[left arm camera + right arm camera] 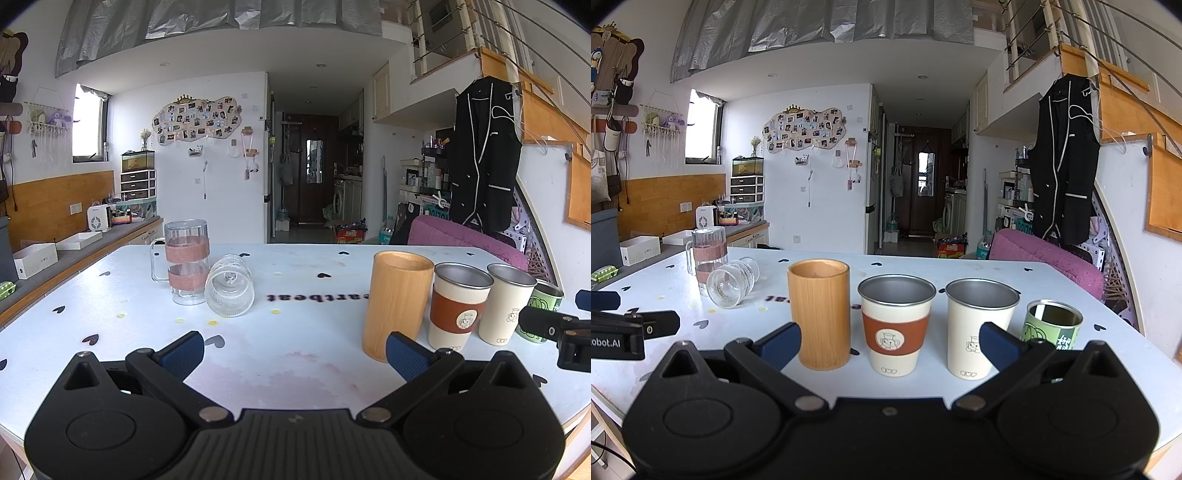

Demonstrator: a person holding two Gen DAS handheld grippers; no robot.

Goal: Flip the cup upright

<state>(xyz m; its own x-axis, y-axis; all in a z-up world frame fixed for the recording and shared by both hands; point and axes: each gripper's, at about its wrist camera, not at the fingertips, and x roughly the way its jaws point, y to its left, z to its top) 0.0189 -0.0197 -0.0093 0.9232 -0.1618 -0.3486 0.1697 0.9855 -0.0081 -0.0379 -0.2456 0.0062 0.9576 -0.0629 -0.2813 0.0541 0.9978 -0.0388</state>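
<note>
The table (303, 350) is white and smooth, scattered with small black hearts and faint pink stains, and it carries everything here. The left gripper (293, 350) hangs low over its near edge with blue ribbed pads spread wide and nothing between them; this looks like a waiting pose, aimed at the glassware ahead. The right gripper (890, 345) sits likewise at the near edge, jaws apart and empty, facing a row of upright vessels. Toward the table's left side stands a clear mug (184, 262) with a handle and two woven pink bands. Touching or just beside its base lies the glass cup (229, 290), ribbed, transparent, on its side with its mouth toward the near edge; this is the one to stand up, and its round wall would likely roll if nudged. Toward the right runs a plain bamboo cylinder (819, 314), a sleeved cup (895, 325) with metal lining, a bare cream cup (979, 326), and a small green tin (1052, 325), all open-end up.
</note>
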